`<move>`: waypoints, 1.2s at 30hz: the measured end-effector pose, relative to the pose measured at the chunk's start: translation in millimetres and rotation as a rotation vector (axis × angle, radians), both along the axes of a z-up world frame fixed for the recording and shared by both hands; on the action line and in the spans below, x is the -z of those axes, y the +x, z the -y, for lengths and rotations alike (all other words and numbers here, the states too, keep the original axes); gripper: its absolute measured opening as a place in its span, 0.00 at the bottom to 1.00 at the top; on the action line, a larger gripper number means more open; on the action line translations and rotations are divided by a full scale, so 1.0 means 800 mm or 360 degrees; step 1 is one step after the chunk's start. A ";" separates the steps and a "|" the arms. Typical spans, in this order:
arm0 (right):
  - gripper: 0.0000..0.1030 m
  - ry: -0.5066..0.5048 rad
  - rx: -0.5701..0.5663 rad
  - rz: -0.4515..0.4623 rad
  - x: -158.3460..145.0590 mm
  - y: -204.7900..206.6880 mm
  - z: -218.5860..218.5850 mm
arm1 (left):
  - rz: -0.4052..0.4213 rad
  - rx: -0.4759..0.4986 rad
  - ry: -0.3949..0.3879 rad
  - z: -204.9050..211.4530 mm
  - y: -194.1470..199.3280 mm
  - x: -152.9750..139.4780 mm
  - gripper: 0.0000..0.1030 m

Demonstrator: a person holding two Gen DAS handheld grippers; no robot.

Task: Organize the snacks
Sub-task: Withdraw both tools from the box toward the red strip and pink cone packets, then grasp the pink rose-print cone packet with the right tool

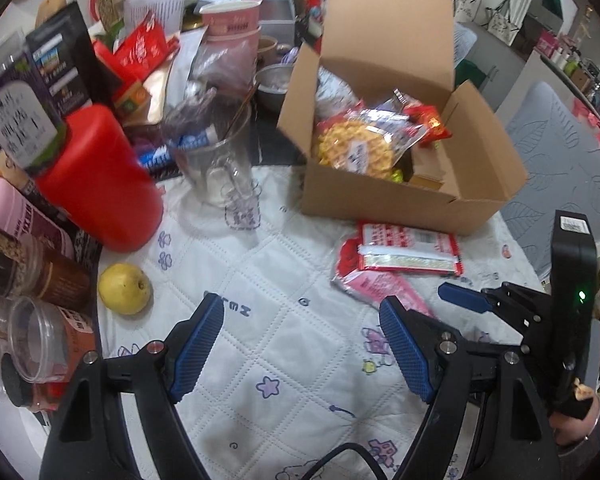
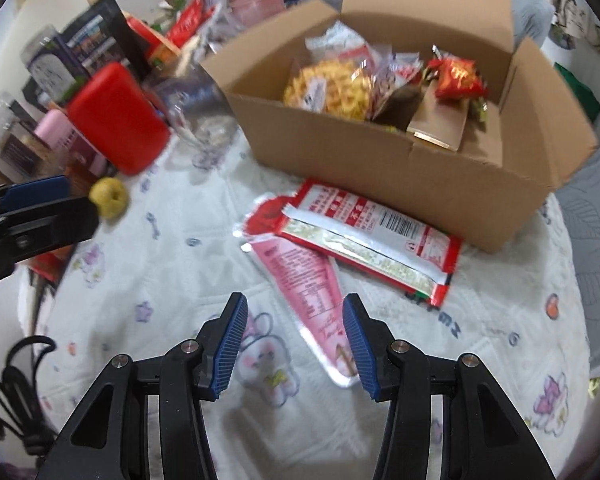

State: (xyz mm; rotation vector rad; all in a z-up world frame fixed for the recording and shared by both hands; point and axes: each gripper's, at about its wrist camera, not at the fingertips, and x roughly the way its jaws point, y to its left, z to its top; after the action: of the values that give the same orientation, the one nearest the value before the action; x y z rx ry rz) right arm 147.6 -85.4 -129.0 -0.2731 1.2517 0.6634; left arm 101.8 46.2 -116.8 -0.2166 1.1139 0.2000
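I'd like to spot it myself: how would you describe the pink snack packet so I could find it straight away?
Find the big open cardboard box on the white quilted cloth. In front of it lie two flat packets, overlapping. The pink packet is the lower, nearer one, long and narrow with a silver edge, partly under the red and white packet with a barcode.
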 end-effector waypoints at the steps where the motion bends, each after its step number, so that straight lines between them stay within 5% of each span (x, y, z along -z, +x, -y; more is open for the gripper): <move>1: 0.48 -0.0011 -0.0005 -0.0010 0.008 0.004 -0.002 | -0.0009 -0.0006 -0.0005 -0.002 0.001 0.003 0.78; 8: 0.57 -0.0077 -0.0072 -0.0054 0.048 0.021 -0.021 | -0.0052 -0.0051 -0.0032 -0.017 0.009 0.022 0.78; 12: 0.76 -0.0084 -0.0140 -0.0001 0.053 0.017 -0.034 | -0.0049 -0.0044 -0.0027 -0.019 0.016 0.024 0.78; 15: 0.78 -0.0140 -0.0187 0.0073 0.057 0.010 -0.044 | -0.0045 -0.0026 -0.0012 -0.017 0.020 0.025 0.78; 17: 0.69 -0.0200 -0.0197 0.0160 0.059 0.002 -0.047 | -0.0048 -0.0015 -0.0001 -0.015 0.022 0.026 0.78; 19: 0.49 -0.0241 -0.0206 0.0242 0.059 -0.003 -0.045 | -0.0046 -0.0006 0.0004 -0.013 0.022 0.026 0.78; 24: 0.24 -0.0212 -0.0211 0.0208 0.053 0.003 -0.036 | -0.0049 0.0005 -0.0010 -0.008 0.021 0.026 0.78; 36: 0.21 -0.0069 -0.0093 0.0000 0.016 -0.026 0.038 | -0.0029 0.0134 -0.0020 0.021 0.033 0.021 0.78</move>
State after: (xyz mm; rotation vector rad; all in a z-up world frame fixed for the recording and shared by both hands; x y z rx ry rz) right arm 126.7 -115.9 -141.6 -0.3467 1.2626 0.6870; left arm 128.3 29.7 -133.6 -0.1792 1.1401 0.1200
